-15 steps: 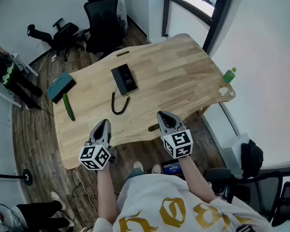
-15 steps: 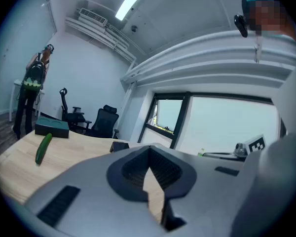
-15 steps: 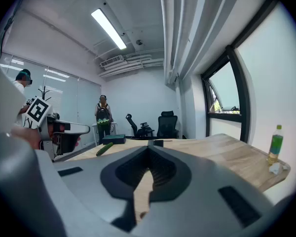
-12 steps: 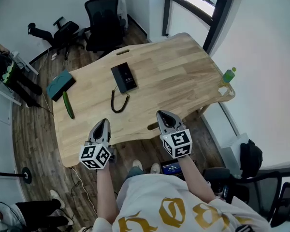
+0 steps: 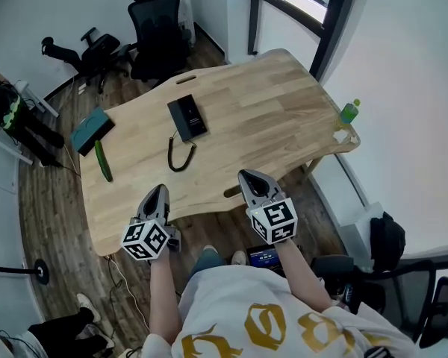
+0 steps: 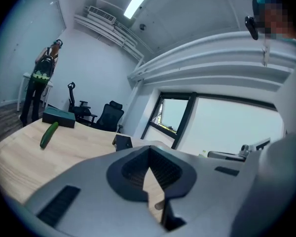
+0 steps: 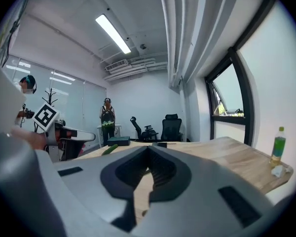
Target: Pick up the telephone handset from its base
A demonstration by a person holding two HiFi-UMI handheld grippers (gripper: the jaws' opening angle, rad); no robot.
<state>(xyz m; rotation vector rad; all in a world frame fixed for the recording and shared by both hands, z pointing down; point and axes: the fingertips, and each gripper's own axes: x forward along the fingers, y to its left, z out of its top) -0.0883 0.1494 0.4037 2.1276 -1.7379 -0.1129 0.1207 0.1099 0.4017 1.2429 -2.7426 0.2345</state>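
The wooden table (image 5: 261, 118) carries a cucumber (image 5: 102, 160) lying near a teal box (image 5: 92, 131) at its left end. A green bottle (image 5: 347, 112) stands upright at the right corner. A black office chair (image 5: 158, 32) stands beyond the far edge.

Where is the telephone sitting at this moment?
In the head view the telephone lies on the wooden table, left of centre, right of the teal box and cucumber, its coiled cord trailing toward the person.
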